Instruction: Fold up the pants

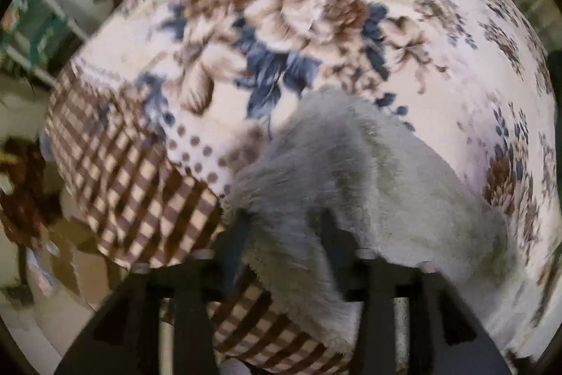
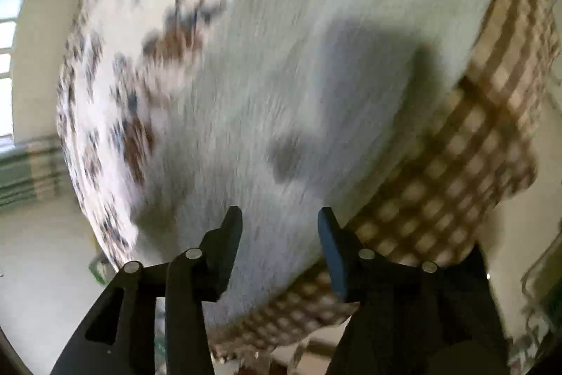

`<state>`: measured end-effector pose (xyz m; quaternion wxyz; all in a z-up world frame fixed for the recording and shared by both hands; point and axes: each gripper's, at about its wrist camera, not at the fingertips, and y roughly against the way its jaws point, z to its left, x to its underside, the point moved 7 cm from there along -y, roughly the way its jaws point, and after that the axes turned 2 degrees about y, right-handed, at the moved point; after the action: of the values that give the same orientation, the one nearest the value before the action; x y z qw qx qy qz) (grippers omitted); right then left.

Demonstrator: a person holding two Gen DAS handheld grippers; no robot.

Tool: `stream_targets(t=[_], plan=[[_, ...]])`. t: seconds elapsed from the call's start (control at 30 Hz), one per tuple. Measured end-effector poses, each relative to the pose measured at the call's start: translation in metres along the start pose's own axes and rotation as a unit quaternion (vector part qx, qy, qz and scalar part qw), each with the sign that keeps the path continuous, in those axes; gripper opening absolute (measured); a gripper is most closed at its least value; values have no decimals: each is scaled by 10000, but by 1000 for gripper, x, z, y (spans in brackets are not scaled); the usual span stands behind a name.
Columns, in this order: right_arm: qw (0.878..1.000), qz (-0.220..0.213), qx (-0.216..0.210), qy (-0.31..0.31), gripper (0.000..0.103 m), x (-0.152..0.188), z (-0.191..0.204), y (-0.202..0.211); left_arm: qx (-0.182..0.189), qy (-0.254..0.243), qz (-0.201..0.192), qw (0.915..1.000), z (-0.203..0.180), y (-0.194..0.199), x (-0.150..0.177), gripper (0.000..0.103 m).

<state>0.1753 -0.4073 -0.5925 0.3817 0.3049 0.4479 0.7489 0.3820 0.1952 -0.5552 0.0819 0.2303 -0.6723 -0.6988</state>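
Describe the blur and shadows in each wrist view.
Left wrist: moderate motion smear, floral blanket still legible, grey pants draped over the jaws. Right wrist: heavy streaking across the pants, and a dark shadow on them; open jaws stay sharp.

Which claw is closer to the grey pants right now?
Left. The left claw has grey pants fabric between its fingers; the right claw hangs open just above them.

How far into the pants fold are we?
Mid-fold. Done: hard to tell; the grey fleece pants lie spread on the floral blanket in the right wrist view. In hand: the left gripper has a bunched section of pants fabric between its fingers. The right gripper is open over the fabric, gripping nothing. Left: lay the held section down and finish the folds.
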Motion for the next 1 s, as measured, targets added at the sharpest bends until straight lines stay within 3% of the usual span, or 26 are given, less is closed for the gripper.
stream_targets(t=[0.03, 0.07, 0.17, 0.27, 0.4, 0.43, 0.47, 0.5, 0.57, 0.7, 0.77, 0.83, 0.9, 0.97, 1.0], plan=[[9996, -264, 92, -30, 51, -16, -11, 16, -47, -103, -160, 9998, -7, 10, 1, 77], [9981, -557, 220, -128, 52, -38, -28, 33, -100, -174, -290, 9994, -14, 19, 2, 82], [9911, -1065, 570, -552, 52, -99, -79, 56, -122, -340, -618, 9974, -45, 42, 10, 83], [9833, -1349, 809, -918, 52, -158, -122, 57, -148, -639, -637, 9958, -89, 46, 27, 83], [9822, -1134, 540, -1395, 52, -214, -160, 29, -54, -854, -296, 9959, -146, 34, 63, 83], [9820, -1043, 467, -1502, 46, -220, -165, 23, -45, -942, -220, 9953, -161, 30, 75, 83], [9791, -1049, 312, -1712, 19, -226, -173, 19, -76, -1052, -162, 9943, -176, 28, 86, 83], [9766, -1141, 285, -1800, 7, -227, -178, 21, -80, -1173, -126, 9930, -190, 26, 97, 83], [9740, -1328, 332, -1807, 6, -229, -181, 35, -138, -1373, -42, 9904, -210, 22, 115, 83], [9782, -1373, 427, -1501, 5, -228, -184, 65, -161, -1693, 275, 9850, -247, 10, 151, 83], [9823, -1134, 639, -1350, 5, -225, -198, 68, -206, -1878, 338, 9814, -260, 4, 163, 83], [9841, -914, 555, -1417, 7, -226, -212, 60, -224, -1998, 424, 9787, -269, -1, 171, 83], [9869, -445, 412, -1494, 17, -223, -224, 49, -230, -2038, 475, 9776, -274, -3, 175, 83], [9855, -461, 418, -1582, 39, -223, -234, 55, -170, -1995, 541, 9783, -274, -4, 176, 83], [9848, -542, 422, -1594, 40, -223, -235, 62, -182, -1967, 552, 9787, -273, -4, 175, 83]])
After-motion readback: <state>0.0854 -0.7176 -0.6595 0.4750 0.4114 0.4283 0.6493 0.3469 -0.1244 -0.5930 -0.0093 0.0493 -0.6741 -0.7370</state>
